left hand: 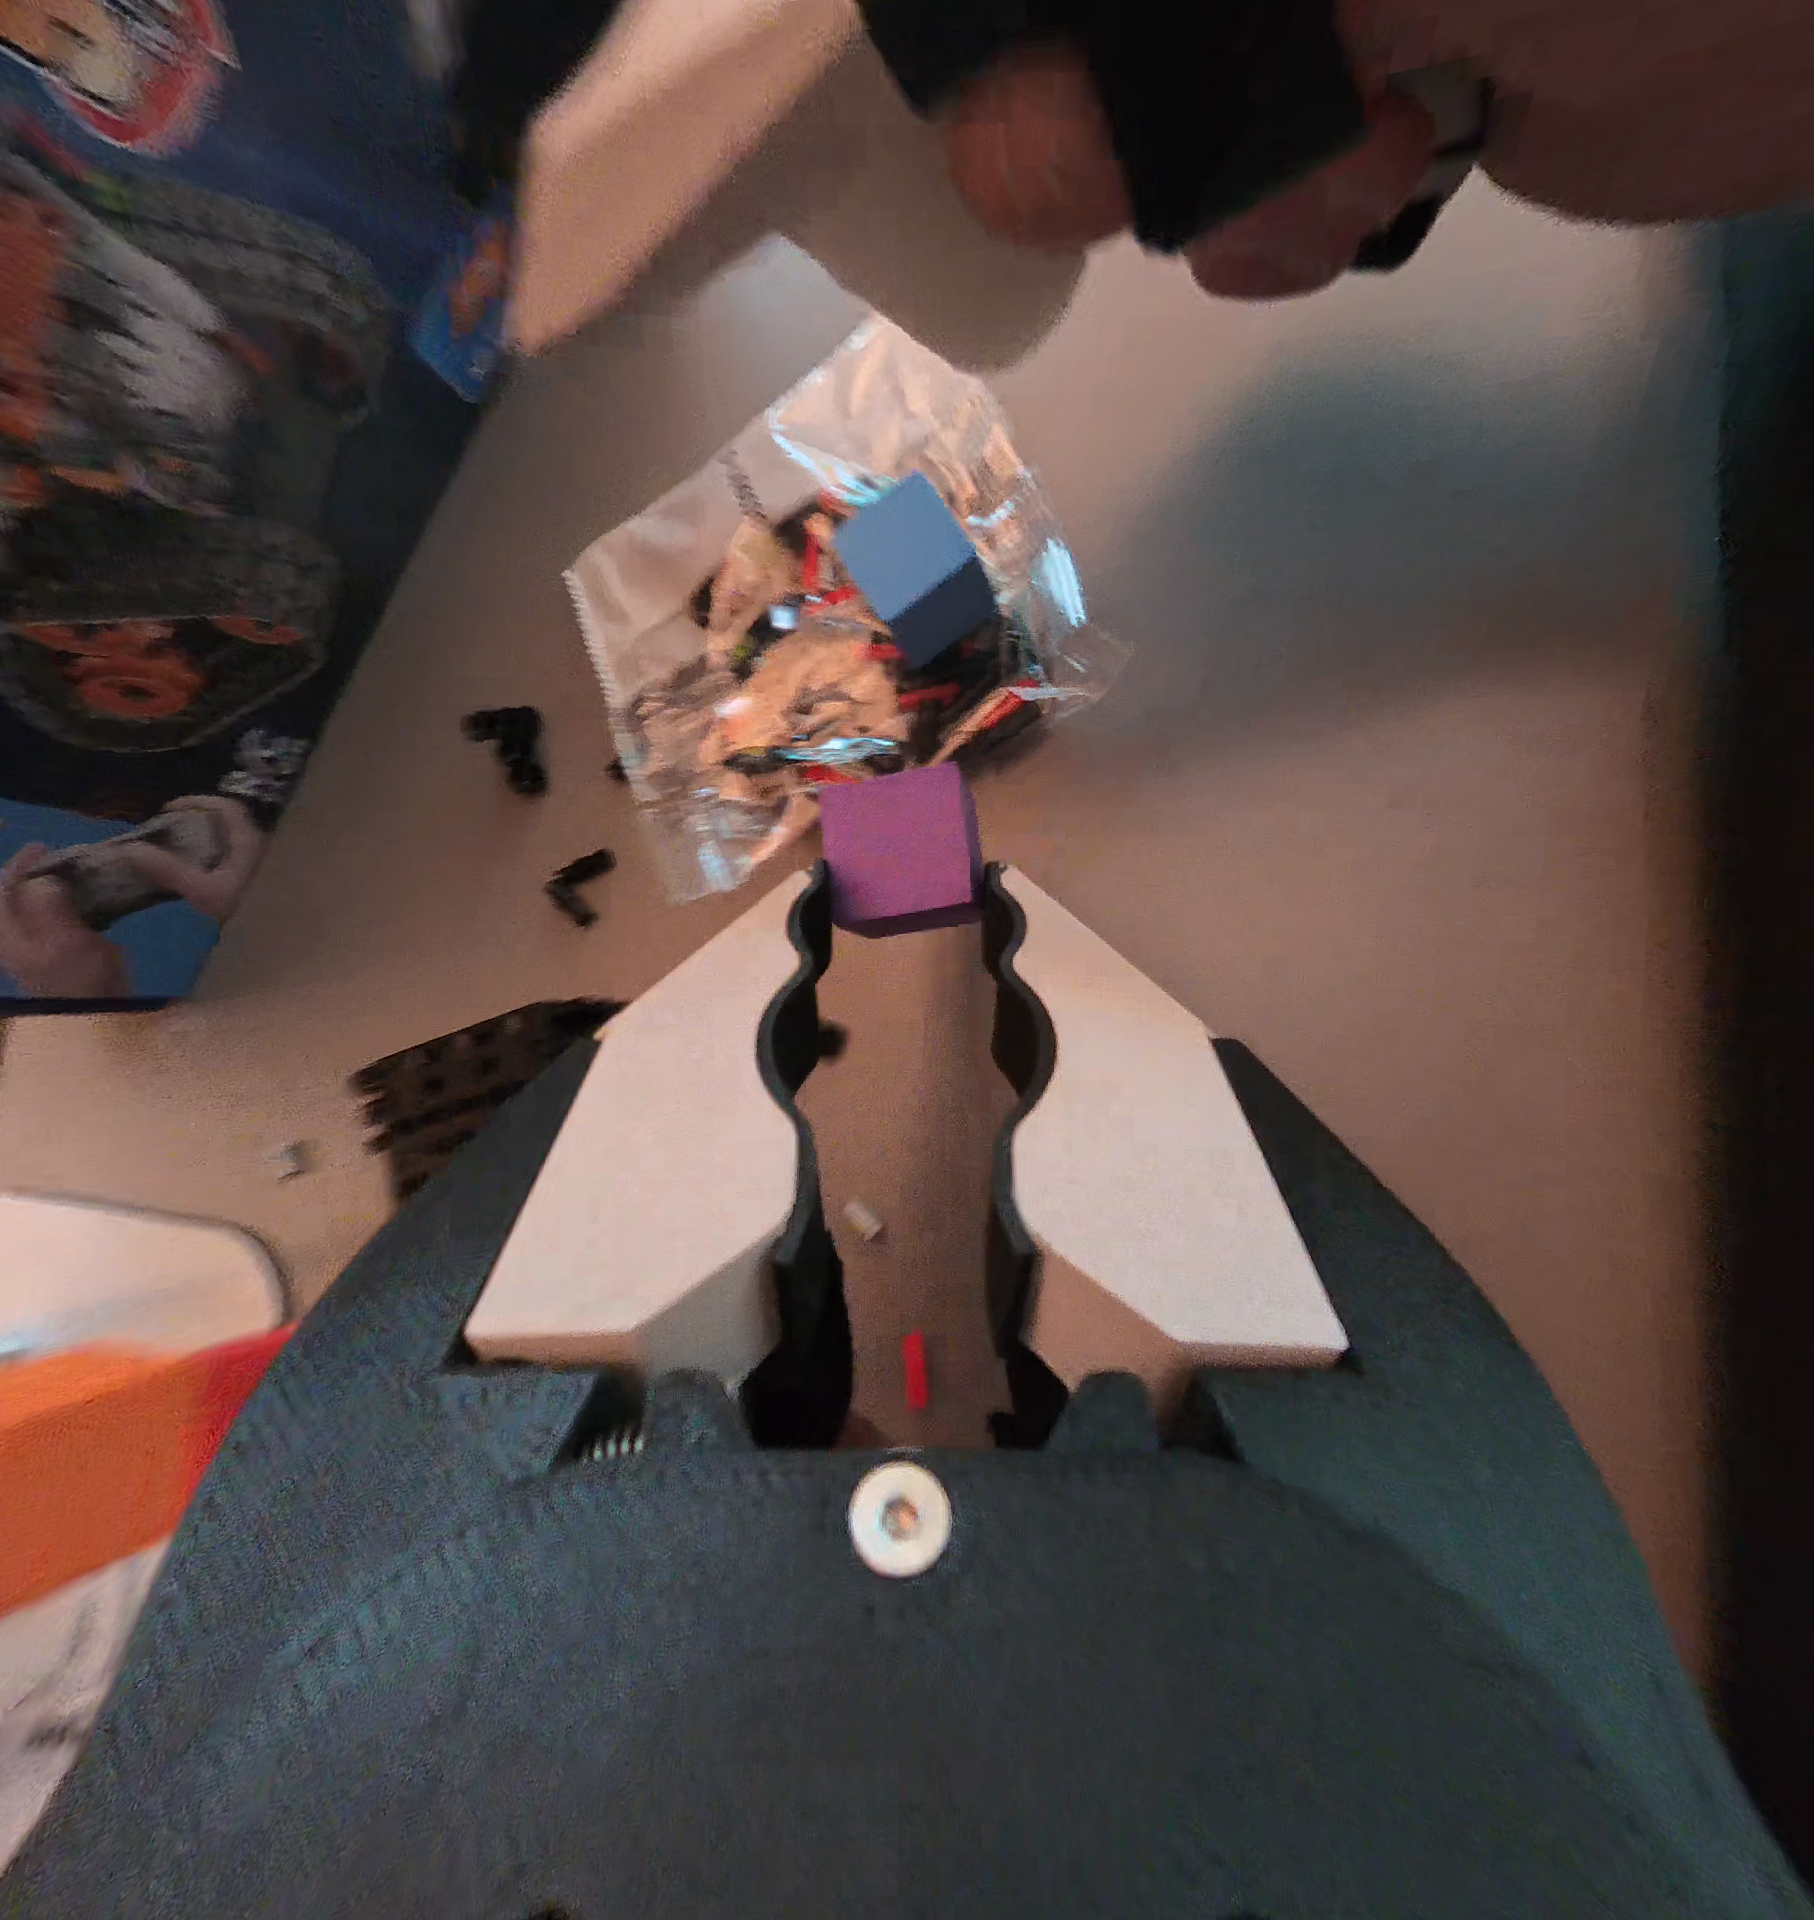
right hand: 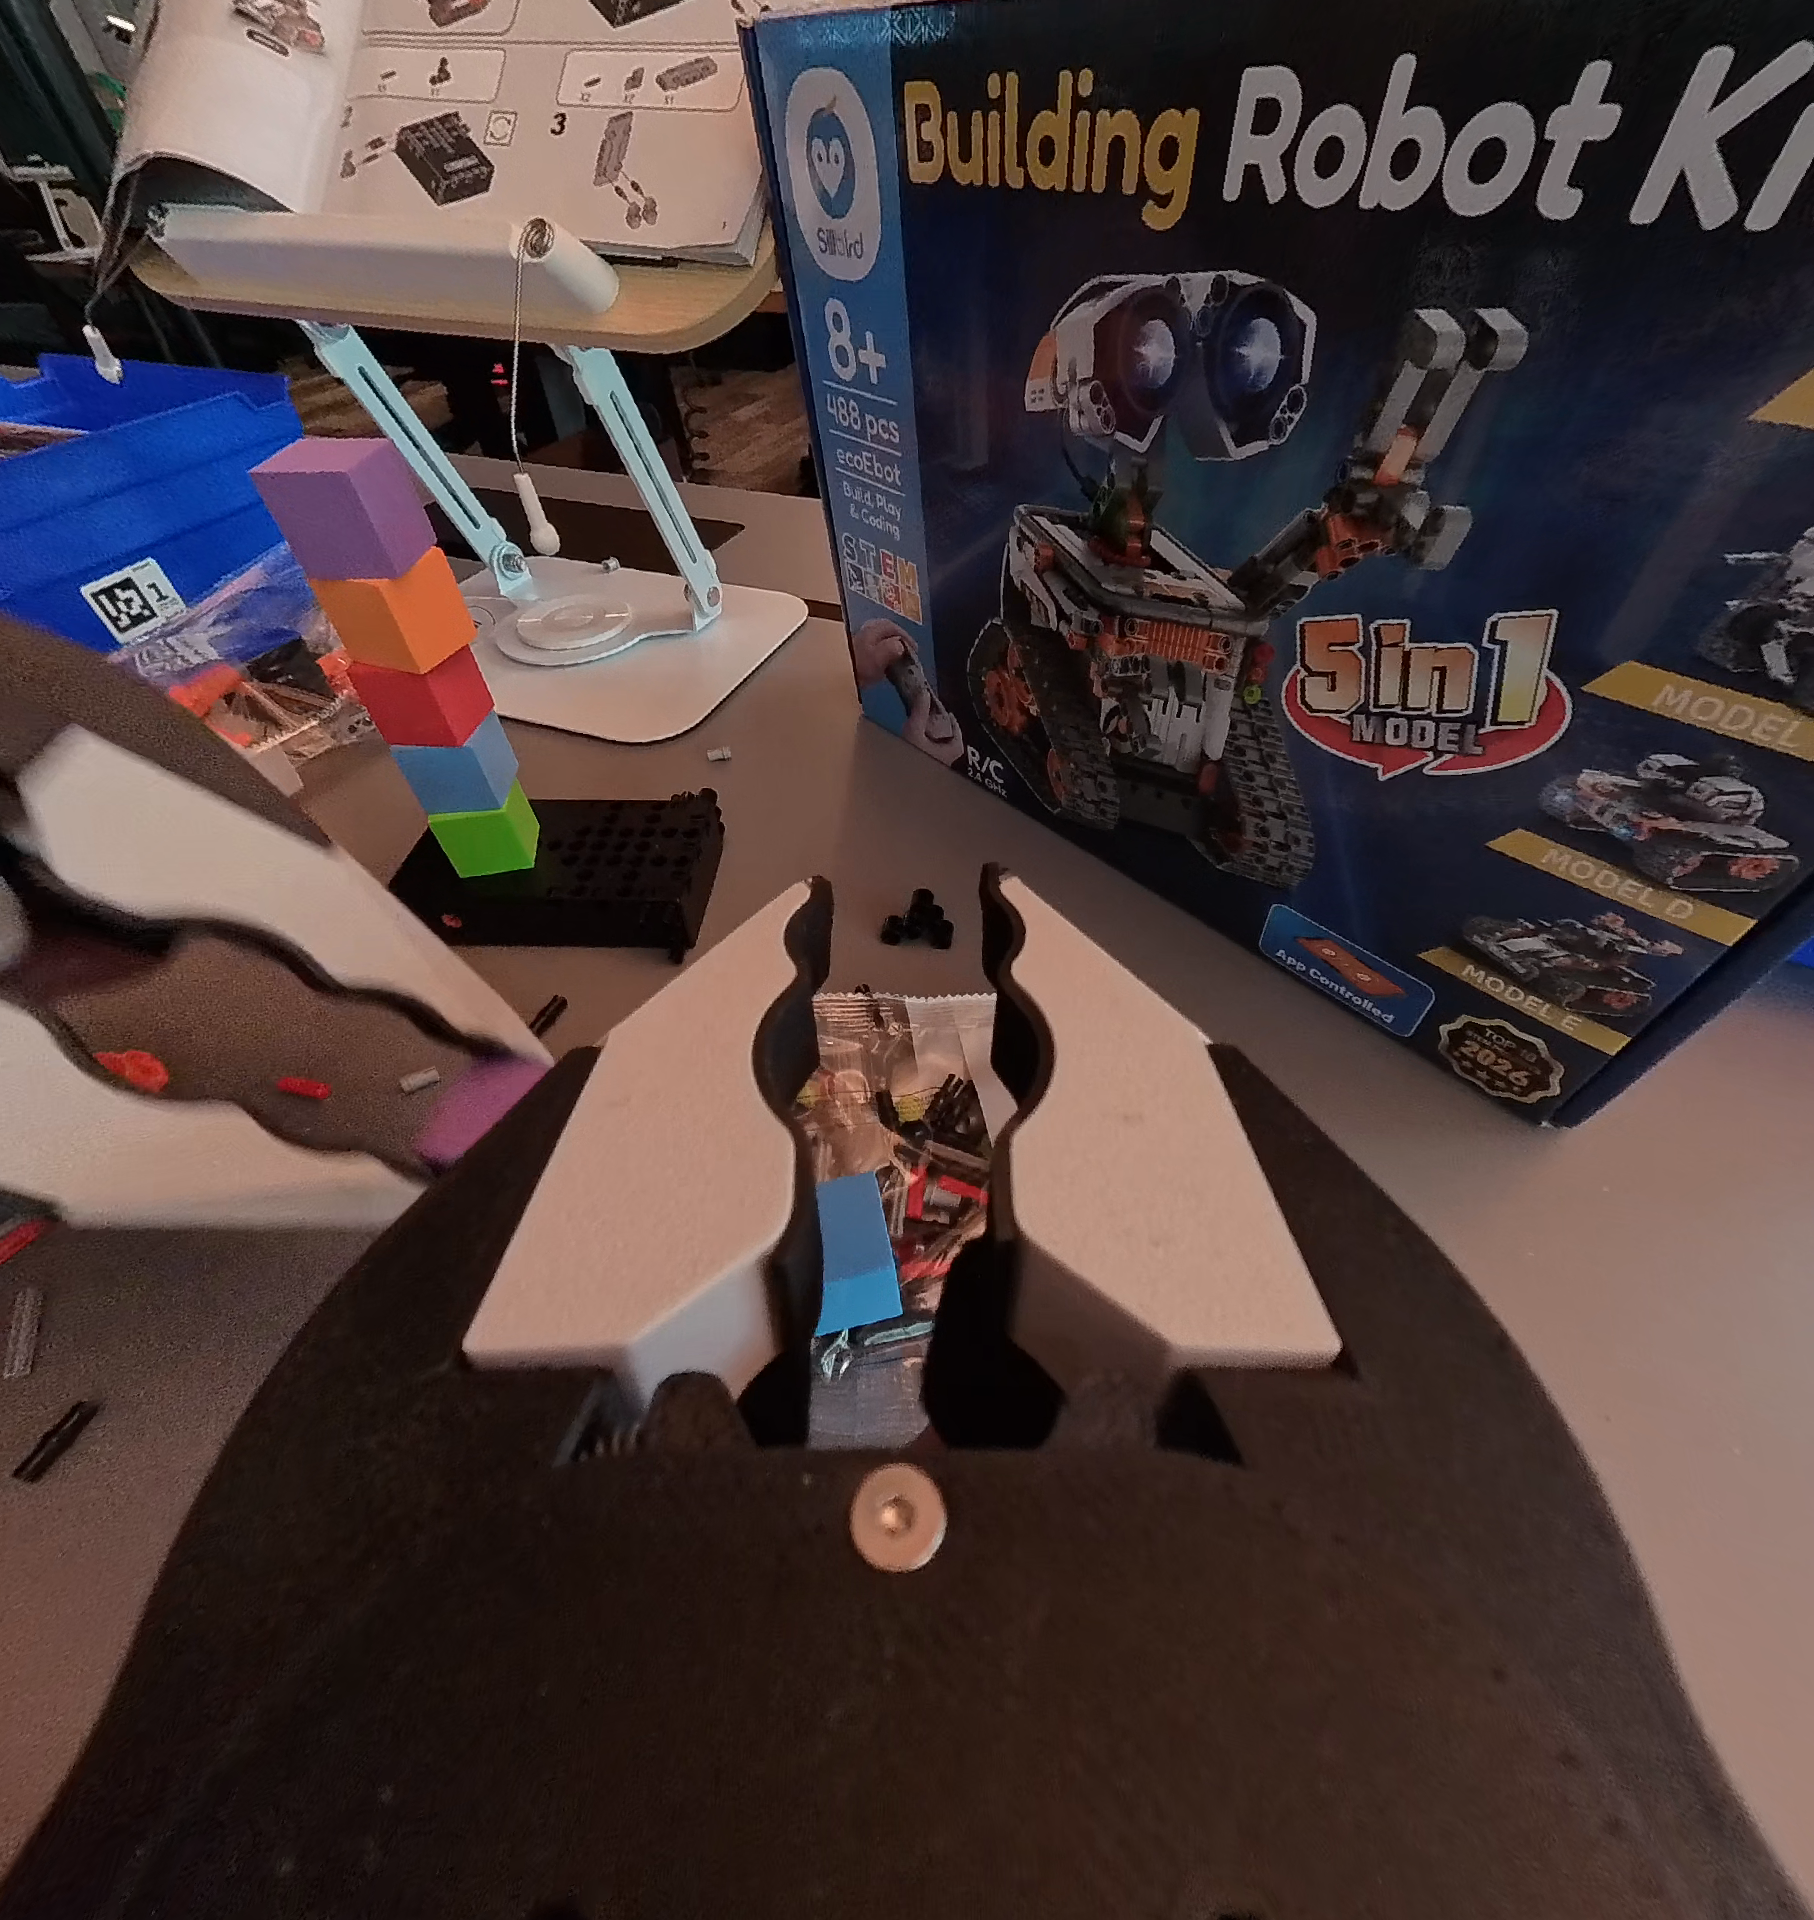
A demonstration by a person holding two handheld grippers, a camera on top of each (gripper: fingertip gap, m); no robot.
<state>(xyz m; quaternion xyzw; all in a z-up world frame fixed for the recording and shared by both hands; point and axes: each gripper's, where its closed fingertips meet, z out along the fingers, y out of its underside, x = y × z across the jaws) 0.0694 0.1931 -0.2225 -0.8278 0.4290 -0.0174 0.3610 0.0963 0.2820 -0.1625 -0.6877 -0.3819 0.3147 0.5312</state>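
Observation:
My left gripper (left hand: pixel 901 885) is shut on a purple cube (left hand: pixel 901 847) held at its fingertips above the table. It also shows at the left of the right wrist view (right hand: pixel 472 1117). Beyond it lies a clear plastic bag (left hand: pixel 674 634) of small parts with a blue cube (left hand: pixel 908 566) on top. My right gripper (right hand: pixel 903 888) is open and empty, hovering over that bag (right hand: pixel 918 1039). The blue cube (right hand: pixel 856 1257) shows through the gap between its fingers, lower down. A leaning stack of cubes (right hand: pixel 404 634), purple on top and green at the bottom, stands on a black perforated plate (right hand: pixel 622 873).
A big blue robot-kit box (right hand: pixel 1298 520) stands at the right. A white book stand (right hand: pixel 612 623) holds an open manual behind the stack. A blue bin (right hand: pixel 103 488) sits at far left. Small black and red parts (right hand: pixel 918 923) lie scattered on the grey table (right hand: pixel 1505 1351). The left tips stand about 11 centimetres off the black perforated plate (right hand: pixel 622 873).

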